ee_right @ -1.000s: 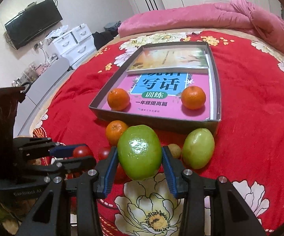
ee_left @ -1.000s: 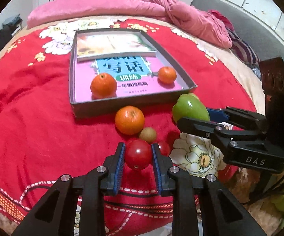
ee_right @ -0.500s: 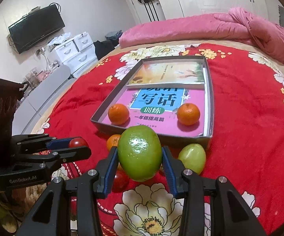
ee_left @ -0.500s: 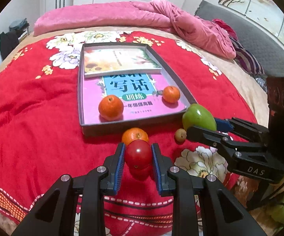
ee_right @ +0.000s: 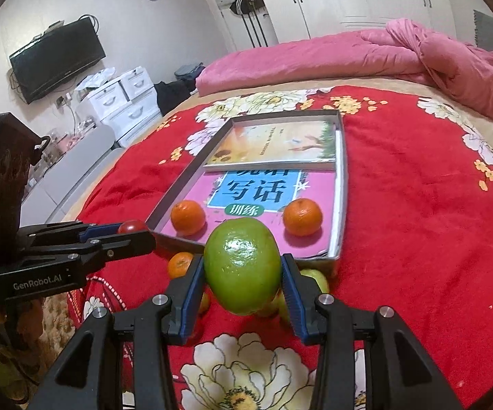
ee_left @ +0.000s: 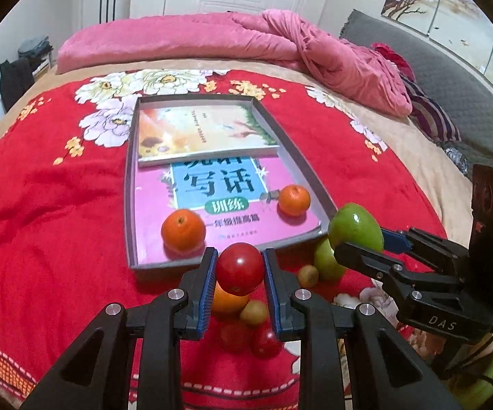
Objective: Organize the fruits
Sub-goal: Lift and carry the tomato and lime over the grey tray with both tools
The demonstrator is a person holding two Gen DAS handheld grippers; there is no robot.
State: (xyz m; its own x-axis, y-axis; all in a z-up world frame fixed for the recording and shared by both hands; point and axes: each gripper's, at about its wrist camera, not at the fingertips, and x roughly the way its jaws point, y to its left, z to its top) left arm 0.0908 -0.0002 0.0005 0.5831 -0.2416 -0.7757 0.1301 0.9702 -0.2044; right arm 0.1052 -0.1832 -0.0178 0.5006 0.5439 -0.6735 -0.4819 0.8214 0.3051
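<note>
Your left gripper (ee_left: 240,269) is clenched on the red tomato (ee_left: 239,268), lifted above the loose fruits. Your right gripper (ee_right: 243,271) grasps the green fruit (ee_right: 243,266) at its 3 o'clock. The tray (ee_left: 131,184), at 12 o'clock, holds two oranges (ee_left: 183,229).

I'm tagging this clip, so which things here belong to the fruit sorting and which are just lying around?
Belongs to the job:
red tomato in left hand-held gripper
green fruit in right hand-held gripper
two oranges in tray
loose fruit on bedspread

Lying about:
books
pink duvet
TV
</note>
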